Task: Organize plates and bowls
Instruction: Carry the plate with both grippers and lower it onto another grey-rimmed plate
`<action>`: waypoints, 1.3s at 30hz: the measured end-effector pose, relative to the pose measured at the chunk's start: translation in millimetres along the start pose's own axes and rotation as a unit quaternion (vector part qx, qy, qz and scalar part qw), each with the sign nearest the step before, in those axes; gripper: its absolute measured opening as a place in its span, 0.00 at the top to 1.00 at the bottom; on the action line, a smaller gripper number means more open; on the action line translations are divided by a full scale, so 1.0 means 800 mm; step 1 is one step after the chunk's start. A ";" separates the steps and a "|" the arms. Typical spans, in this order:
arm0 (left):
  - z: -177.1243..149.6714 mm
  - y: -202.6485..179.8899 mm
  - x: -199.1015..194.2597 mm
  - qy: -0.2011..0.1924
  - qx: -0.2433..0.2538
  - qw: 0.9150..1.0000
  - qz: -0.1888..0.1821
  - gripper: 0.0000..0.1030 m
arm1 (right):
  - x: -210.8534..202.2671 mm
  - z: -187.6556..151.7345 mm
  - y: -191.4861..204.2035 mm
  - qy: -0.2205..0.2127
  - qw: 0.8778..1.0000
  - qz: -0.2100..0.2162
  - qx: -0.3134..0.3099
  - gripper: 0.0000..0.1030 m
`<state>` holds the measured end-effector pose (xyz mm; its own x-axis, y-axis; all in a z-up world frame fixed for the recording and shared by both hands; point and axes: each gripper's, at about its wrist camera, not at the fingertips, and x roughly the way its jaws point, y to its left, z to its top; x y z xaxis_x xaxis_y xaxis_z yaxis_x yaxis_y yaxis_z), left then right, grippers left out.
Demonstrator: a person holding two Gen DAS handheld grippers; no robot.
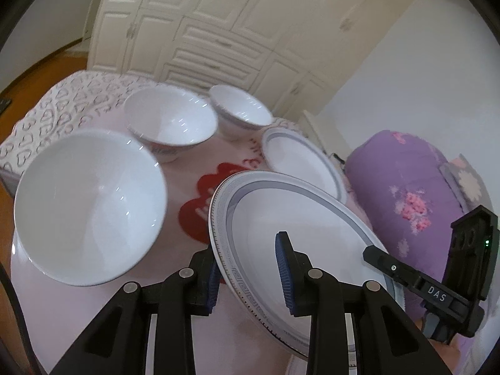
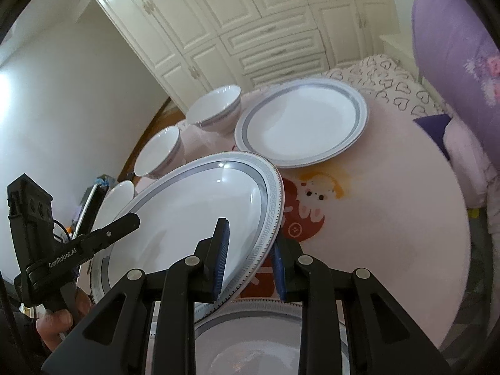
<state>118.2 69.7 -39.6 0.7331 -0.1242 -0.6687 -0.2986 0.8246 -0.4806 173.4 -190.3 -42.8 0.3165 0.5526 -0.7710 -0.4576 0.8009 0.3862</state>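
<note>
plate (image 1: 300, 234) pinched at opposite rims between jaws of left gripper (image 1: 250, 278) and right gripper (image 2: 250, 265) | two-sided hold steadies it | likely bound for plate stack (image 2: 300, 125) ahead

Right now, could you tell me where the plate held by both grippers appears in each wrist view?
Left wrist view: the held plate fills the lower right, tilted, its left rim between the left gripper pads.
Right wrist view: it sits lower left, its right rim between the right gripper pads.
Shared landmark: the white wardrobe behind the table.
</note>
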 end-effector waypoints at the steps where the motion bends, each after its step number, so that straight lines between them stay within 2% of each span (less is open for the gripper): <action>1: 0.000 -0.004 -0.005 -0.002 0.007 1.000 -0.004 0.74 | -0.008 -0.001 0.001 -0.007 1.000 -0.001 0.001 0.75; 11: -0.023 -0.040 -0.047 -0.014 0.076 0.996 -0.039 0.73 | -0.074 -0.037 0.002 -0.058 0.998 -0.020 0.019 0.75; 20: -0.051 -0.064 -0.054 -0.004 0.122 0.991 -0.063 0.73 | -0.118 -0.087 0.002 -0.083 0.995 -0.049 0.040 0.75; 32: -0.093 -0.084 -0.063 0.014 0.174 0.982 -0.075 0.73 | -0.149 -0.157 -0.005 -0.099 0.989 -0.073 0.078 0.75; 39: -0.111 -0.079 -0.061 0.019 0.192 0.979 -0.071 0.73 | -0.150 -0.178 0.000 -0.099 0.988 -0.083 0.079 0.75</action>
<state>47.1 -25.6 -26.7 0.7250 -0.2678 -0.6346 0.0623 0.9430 -0.3268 17.1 -289.2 -22.0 0.5401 0.4328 -0.7217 -0.2559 0.9015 0.3491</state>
